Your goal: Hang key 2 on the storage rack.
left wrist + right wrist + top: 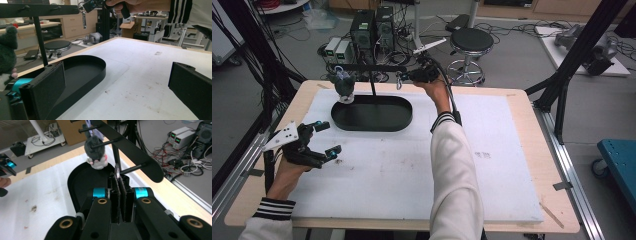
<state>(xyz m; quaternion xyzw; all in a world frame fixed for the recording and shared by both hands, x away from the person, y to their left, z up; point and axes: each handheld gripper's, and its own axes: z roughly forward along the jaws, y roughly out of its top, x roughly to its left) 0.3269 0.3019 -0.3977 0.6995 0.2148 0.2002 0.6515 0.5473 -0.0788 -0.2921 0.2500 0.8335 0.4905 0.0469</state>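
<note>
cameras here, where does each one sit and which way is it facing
High view: above the person's side, looking forward and down on the table; both forearms and the left gripper show.
Left gripper view: low over the table, facing the black tray and rack; its own spread jaws show.
Right gripper view: rides the right gripper up at the rack bar, its jaws shut on a key ring.
Shared: all three show the tray and the plush toy.
</note>
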